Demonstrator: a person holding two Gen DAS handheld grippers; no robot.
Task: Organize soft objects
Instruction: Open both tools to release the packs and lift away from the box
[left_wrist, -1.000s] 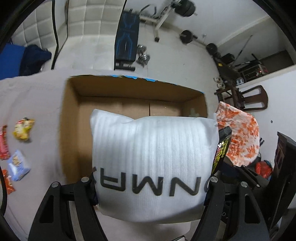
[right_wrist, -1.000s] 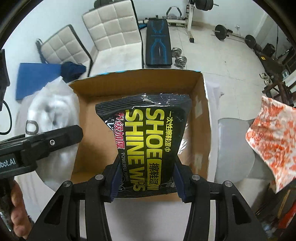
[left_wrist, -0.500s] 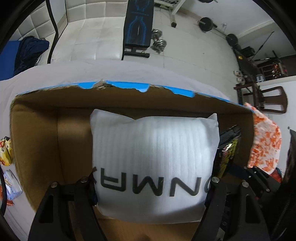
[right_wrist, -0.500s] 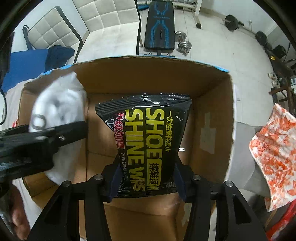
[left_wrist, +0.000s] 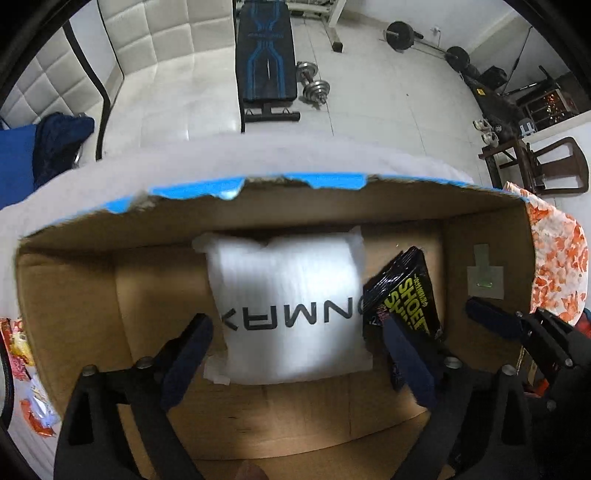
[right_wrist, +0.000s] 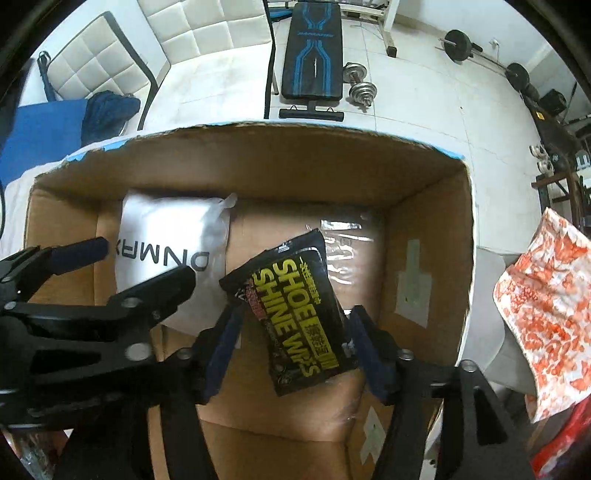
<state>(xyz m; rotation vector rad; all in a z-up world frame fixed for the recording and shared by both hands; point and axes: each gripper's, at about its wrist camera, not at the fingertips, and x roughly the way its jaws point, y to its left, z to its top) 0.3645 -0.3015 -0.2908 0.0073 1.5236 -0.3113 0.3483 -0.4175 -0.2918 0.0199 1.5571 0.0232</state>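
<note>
**Two soft packs lying in the cardboard box, both claws letting go**

Left wrist view: left claw (left_wrist: 295, 363) points down into the cardboard box (left_wrist: 332, 214); its jaws are opening and stand wide, pads clear of the white foam pouch (left_wrist: 291, 306). The pouch lies on the box floor between the fingers, its far edge against the far wall. Black shoe-wipes pack (left_wrist: 410, 295) leans just beside the pouch's right edge. Snack packets (left_wrist: 22, 354) lie on the table at far left.

Right wrist view: right claw (right_wrist: 291, 347) also points down into the box (right_wrist: 436, 206), jaws opening, wipes pack (right_wrist: 299, 325) between them, tilted, with gaps to both pads. White pouch (right_wrist: 170, 243) sits at left, the left claw (right_wrist: 122, 266) over it. Orange-patterned cloth (right_wrist: 546, 295) lies outside the box, right.
</note>
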